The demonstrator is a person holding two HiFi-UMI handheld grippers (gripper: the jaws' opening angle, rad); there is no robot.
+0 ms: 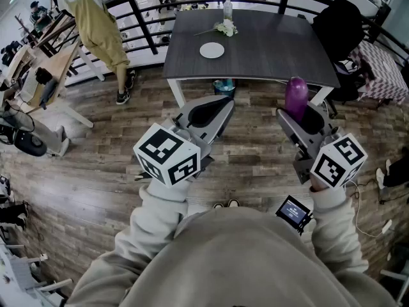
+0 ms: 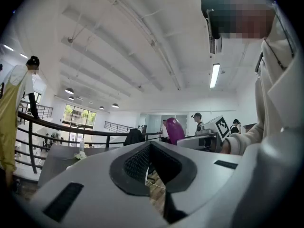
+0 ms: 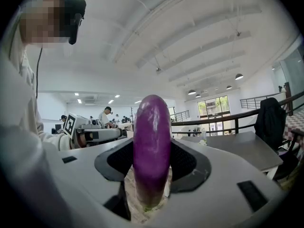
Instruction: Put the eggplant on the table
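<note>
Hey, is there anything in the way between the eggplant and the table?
Nothing visible. The right tongs hold the eggplant upright over open floor, just short of the table. Its near right part is bare; the white plate and flowers sit farther left.

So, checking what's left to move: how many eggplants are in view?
1. The eggplant stands upright in the right claw, by the near edge of the table. None lies on the table; others may be hidden outside the views.
</note>
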